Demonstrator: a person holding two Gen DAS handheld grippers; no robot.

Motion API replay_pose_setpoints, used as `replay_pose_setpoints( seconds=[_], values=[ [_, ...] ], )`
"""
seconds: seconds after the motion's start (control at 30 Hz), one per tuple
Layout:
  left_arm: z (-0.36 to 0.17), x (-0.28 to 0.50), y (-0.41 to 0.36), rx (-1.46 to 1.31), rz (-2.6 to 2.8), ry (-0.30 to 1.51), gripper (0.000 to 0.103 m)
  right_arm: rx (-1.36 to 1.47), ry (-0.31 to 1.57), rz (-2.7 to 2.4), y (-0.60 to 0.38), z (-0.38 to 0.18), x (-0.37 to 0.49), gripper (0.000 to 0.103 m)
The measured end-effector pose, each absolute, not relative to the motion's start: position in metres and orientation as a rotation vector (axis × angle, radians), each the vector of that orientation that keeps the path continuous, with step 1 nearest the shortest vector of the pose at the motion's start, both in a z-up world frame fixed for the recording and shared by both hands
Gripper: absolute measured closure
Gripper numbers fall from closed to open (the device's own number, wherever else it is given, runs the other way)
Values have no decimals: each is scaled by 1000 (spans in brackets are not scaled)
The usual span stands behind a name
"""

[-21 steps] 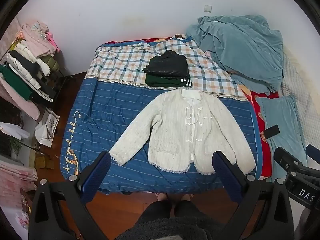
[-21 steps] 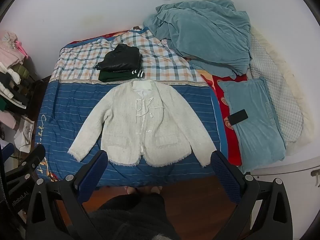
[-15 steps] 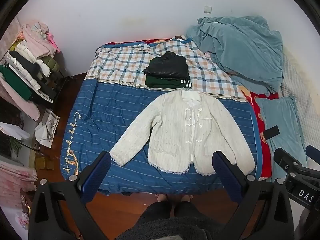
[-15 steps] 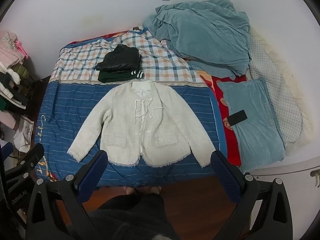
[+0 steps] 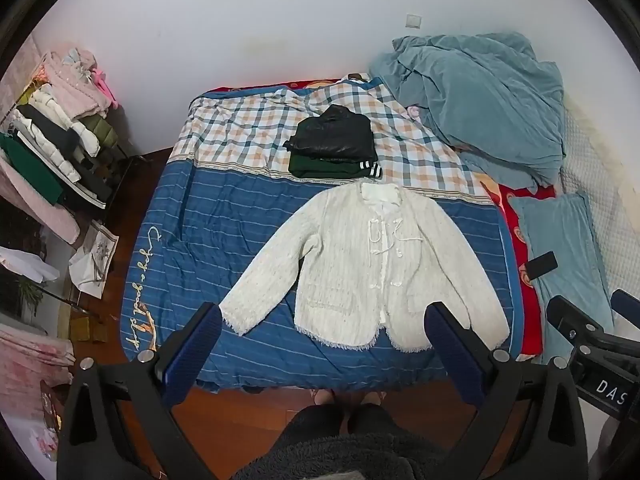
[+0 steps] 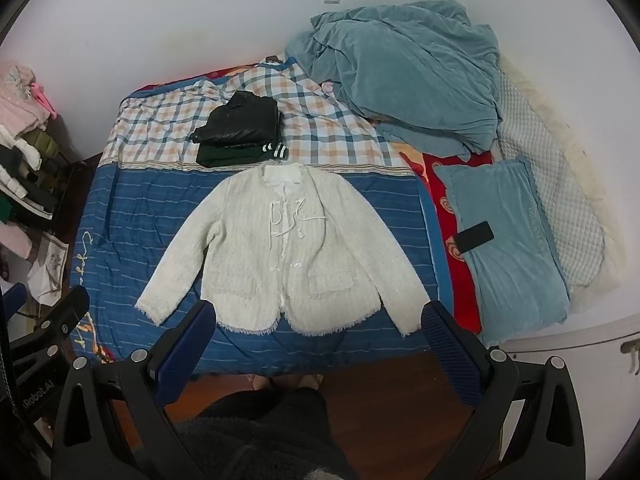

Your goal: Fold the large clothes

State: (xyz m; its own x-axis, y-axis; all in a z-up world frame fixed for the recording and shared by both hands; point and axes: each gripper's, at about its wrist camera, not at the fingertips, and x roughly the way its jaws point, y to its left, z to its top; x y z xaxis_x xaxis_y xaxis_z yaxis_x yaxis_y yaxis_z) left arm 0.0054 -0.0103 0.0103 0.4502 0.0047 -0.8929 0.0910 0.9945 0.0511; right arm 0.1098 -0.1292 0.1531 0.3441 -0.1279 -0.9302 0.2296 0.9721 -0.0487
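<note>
A white knit jacket lies flat, front up, sleeves spread, on the blue striped bedspread; it also shows in the right wrist view. My left gripper is open and empty, held above the bed's near edge, its fingers either side of the jacket's hem. My right gripper is open and empty at the same height. Neither touches the jacket.
A folded black and dark green stack lies beyond the jacket's collar. A crumpled teal blanket, a teal pillow with a black phone lie right. A clothes rack stands left. Wooden floor lies below.
</note>
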Motion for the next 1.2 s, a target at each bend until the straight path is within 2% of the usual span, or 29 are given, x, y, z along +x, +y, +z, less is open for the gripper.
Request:
replay_pose_setpoints(
  seconds=[1.2],
  values=[
    [14,7,-16,94,-59,1097,0,90,1193,-238,-139,163,107,0]
  ],
)
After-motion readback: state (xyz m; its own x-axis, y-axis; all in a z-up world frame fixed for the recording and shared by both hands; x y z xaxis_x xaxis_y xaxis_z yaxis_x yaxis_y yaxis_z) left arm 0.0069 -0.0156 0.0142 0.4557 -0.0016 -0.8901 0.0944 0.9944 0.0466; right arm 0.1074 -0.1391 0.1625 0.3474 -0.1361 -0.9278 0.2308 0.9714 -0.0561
